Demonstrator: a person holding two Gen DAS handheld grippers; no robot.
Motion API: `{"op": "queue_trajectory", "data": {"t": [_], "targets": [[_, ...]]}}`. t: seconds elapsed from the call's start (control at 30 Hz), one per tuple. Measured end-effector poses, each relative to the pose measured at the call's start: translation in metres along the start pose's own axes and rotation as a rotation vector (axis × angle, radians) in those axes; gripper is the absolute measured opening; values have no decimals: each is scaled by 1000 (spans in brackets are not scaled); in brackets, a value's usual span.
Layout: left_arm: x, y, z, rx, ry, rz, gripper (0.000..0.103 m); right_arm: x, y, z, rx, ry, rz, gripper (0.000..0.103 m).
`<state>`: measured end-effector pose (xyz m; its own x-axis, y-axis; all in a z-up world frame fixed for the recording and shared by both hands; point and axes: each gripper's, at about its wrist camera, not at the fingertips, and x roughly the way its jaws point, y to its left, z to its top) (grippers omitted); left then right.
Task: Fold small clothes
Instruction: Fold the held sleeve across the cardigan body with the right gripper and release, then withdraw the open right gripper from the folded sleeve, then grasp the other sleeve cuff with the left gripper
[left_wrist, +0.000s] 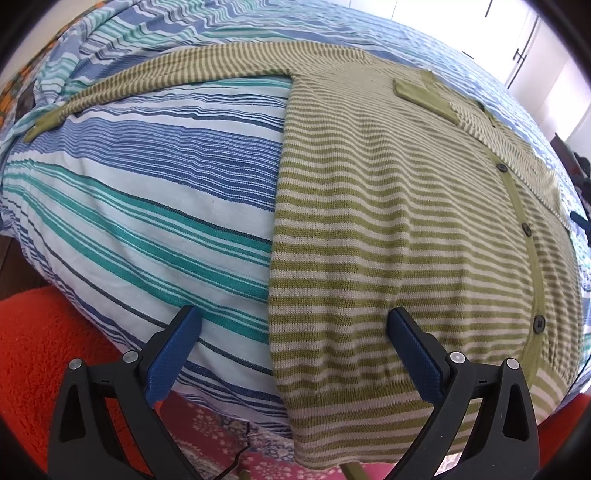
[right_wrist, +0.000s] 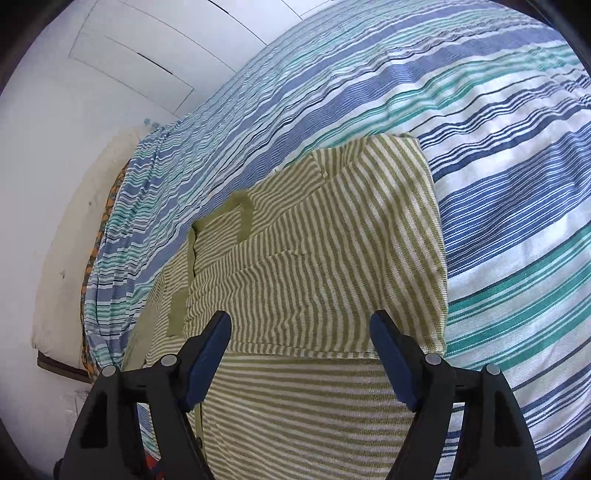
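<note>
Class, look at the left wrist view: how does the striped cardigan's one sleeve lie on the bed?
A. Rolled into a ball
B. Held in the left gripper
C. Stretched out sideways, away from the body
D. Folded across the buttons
C: the sleeve runs straight out from the cardigan over the bedspread, cuff at the far end.

cardigan hem (left_wrist: 332, 443): it hangs over the bed edge, cut off at the bottom.
dark objects (left_wrist: 580, 173): at the right rim, too small to tell.
</note>
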<state>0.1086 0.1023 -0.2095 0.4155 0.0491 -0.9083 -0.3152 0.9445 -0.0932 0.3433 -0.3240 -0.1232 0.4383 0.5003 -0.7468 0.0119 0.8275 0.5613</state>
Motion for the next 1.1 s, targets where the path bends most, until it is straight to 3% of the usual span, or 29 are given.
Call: {"op": "queue_trajectory", "data": {"t": [0.23,0.47,0.57,0.7,0.87,0.97,1.1], "targets": [[0,2,0,-1,5,-4,102,-41,38,-79,-380,-22,-226,80],[-1,2,1,-7,14,-6,102,-70,55,-167,-421,-100,-264,80],[-11,13,8,-55,13,-67,101,-74,57,-191,-391,-110,-260,80],[-34,68,31,-242,-43,-180,101,-68,62,-198,-416,-72,-264,80],[-54,193,81,-551,-174,-247,101,-67,69,-202,-430,-66,-253,80],[-50,278,97,-777,-255,-298,101,-59,75,-207,-452,-36,-248,80],[-23,361,97,-1024,-257,-320,99,-49,85,-217,-492,-2,-243,80]]}}
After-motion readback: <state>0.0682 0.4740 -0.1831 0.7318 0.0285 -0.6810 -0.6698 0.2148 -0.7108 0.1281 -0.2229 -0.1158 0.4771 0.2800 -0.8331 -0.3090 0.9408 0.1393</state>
